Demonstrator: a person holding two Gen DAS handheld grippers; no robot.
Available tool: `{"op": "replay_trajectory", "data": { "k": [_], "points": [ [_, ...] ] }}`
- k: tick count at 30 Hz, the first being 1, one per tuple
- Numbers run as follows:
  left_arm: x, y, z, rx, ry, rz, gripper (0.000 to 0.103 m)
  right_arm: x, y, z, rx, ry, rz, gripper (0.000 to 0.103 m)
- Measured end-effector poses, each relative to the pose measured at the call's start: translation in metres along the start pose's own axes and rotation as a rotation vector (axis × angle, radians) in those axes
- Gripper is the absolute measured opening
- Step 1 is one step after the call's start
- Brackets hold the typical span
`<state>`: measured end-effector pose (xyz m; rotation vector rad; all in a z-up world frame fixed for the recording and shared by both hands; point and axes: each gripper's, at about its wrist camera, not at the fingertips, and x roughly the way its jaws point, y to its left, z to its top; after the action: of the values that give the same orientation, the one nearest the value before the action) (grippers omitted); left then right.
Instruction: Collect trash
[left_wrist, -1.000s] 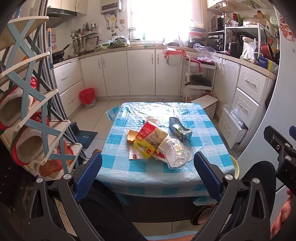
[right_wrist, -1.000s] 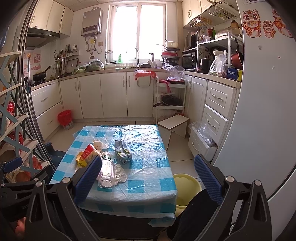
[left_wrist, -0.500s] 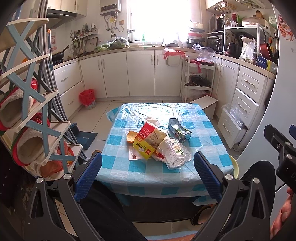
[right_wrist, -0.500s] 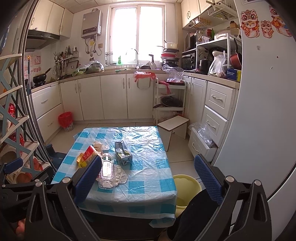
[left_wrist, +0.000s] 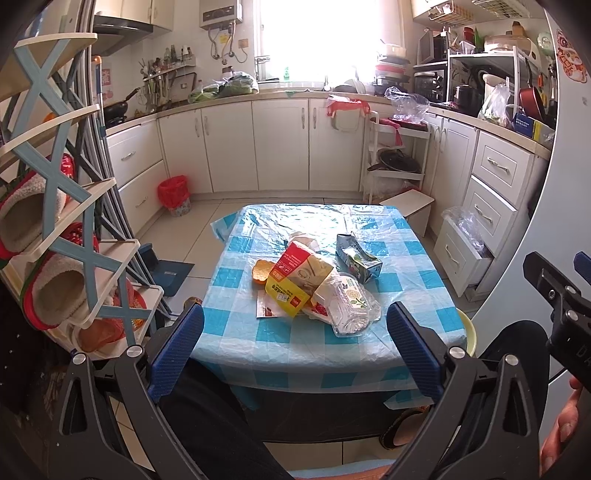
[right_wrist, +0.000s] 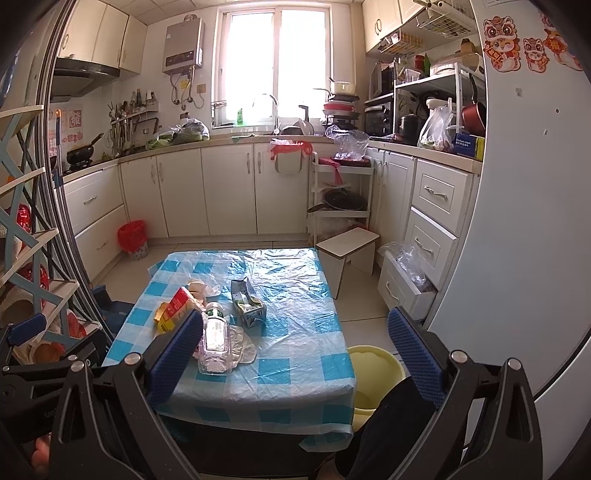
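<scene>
Both the left gripper (left_wrist: 294, 345) and right gripper (right_wrist: 294, 349) are held with fingers wide apart, nothing clamped. The trash pile (left_wrist: 314, 286) is seen ahead, between the left fingers. Only the right view shows the yellow bucket (right_wrist: 373, 373) fully, inside the right finger.

Daylight entered through the window (right_wrist: 275, 68), which was blown out white. Glare lay on the plastic tablecloth (left_wrist: 325, 221). Room evenly bright, shadows soft. Fisheye bent edges strongly; corners were black. Focus sharp throughout.
</scene>
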<state>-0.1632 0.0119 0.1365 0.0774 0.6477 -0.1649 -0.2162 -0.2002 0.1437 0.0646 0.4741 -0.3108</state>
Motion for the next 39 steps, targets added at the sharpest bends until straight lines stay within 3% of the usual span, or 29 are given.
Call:
{"op": "replay_trajectory", "data": {
  "k": [17, 32, 39],
  "points": [
    [0.039, 0.012, -0.001, 0.0, 0.045, -0.017, 0.095, 0.037, 0.0, -0.003, 0.003, 0.042, 0.035, 0.096],
    [0.129, 0.047, -0.007, -0.07, 0.161, -0.008, 0.095, 0.133, 0.015, -0.026, -0.008, 0.197, 0.154, 0.096],
    [0.181, 0.04, -0.021, 0.031, 0.182, 0.041, 0.095, 0.161, 0.02, -0.041, -0.018, 0.268, 0.203, 0.096]
  ]
}}
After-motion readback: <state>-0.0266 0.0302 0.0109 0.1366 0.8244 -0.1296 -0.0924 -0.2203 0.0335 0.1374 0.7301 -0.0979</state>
